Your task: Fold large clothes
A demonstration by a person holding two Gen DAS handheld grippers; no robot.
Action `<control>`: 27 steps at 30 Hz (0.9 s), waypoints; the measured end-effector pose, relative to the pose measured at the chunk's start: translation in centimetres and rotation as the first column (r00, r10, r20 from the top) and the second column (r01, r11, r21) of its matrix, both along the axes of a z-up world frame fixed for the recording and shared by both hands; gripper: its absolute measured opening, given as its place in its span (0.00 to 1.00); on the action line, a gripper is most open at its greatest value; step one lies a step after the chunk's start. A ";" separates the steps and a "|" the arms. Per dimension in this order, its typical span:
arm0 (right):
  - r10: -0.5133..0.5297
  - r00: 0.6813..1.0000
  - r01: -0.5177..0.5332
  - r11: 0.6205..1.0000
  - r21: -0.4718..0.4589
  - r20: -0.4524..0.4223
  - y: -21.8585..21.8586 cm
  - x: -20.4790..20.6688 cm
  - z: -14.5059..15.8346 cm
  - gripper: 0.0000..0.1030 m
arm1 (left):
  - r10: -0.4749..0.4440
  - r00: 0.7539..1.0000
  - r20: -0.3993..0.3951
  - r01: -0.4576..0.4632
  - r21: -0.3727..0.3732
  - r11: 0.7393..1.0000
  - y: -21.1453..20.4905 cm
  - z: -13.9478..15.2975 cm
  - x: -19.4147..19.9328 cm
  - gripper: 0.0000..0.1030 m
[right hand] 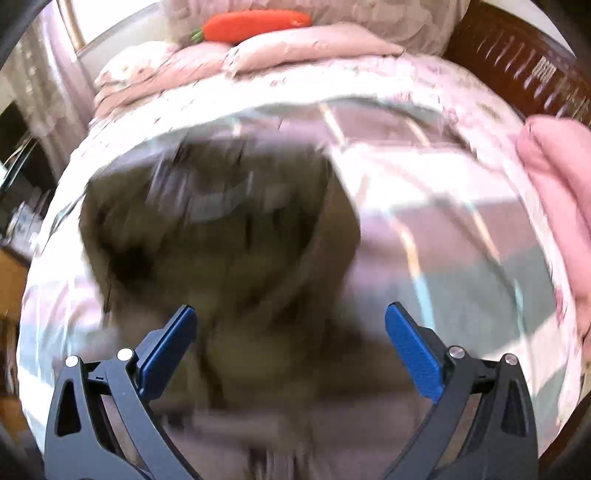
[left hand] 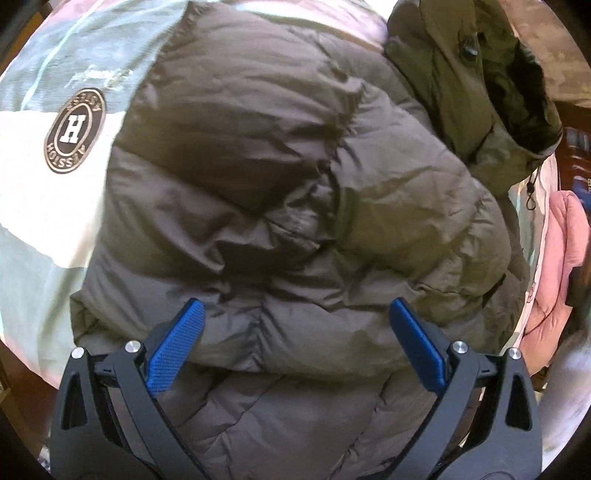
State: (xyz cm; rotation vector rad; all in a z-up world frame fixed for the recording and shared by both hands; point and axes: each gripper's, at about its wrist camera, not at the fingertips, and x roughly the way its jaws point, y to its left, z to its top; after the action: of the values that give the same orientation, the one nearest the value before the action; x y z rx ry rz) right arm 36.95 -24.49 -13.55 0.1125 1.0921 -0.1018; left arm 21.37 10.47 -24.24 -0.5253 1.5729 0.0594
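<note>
Puffer jacket (left hand: 280,192), olive-brown and quilted, lies bunched on the bed; both hand-held grippers (left hand: 295,314) (right hand: 290,315) gape wide, holding nothing.

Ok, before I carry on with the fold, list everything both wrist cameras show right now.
Puffer jacket: one, dark olive-brown, spread on the bed, under both grippers.
Hood: one, olive, far right end of the jacket.
Bed cover: one, pale green and white, round H logo, under the jacket.
Quilt: one, pink floral, far end of the bed.
Carrot plush: one, orange, on the quilt.
Pink garment: one, right edge of the bed.
Left gripper: blue-padded jaws open above the jacket.
Right gripper: blue-padded jaws open; view blurred.
</note>
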 end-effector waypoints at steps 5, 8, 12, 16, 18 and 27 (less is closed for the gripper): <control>-0.077 0.997 0.077 0.990 -0.119 0.011 0.6 6.3 -3.5 0.99 | -0.043 0.999 -0.021 0.044 0.018 0.999 -1.6 -0.9 1.7 0.98; -0.083 0.996 0.076 0.983 -0.165 -0.040 1.2 6.4 -6.0 0.59 | -0.067 0.997 -0.031 0.068 0.036 0.997 -2.0 -1.5 2.6 0.98; 0.028 0.999 -0.023 0.991 -0.135 0.033 1.7 3.3 -4.1 0.10 | -0.031 0.999 -0.039 0.032 0.037 0.999 -1.3 -1.7 2.6 0.98; 0.182 0.971 -0.171 0.982 -0.080 0.155 1.9 -5.2 1.4 0.04 | 0.027 0.999 -0.029 -0.027 0.030 0.999 0.0 -1.0 2.5 0.98; 0.261 0.943 -0.255 0.965 -0.053 0.207 1.3 -10.7 4.0 0.04 | 0.062 0.998 -0.019 -0.062 0.015 0.998 0.9 -0.6 2.4 0.98; 0.086 0.995 -0.093 0.982 -0.162 -0.050 -9.8 -26.3 -2.3 0.98 | 0.297 0.947 0.123 -0.308 0.077 0.948 6.3 3.8 0.2 0.98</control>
State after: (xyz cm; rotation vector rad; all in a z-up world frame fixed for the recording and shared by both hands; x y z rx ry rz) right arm 10.64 -34.27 -15.90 -0.0879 1.1256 -0.1133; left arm 21.56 16.73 -20.41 -0.6808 1.3640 0.3325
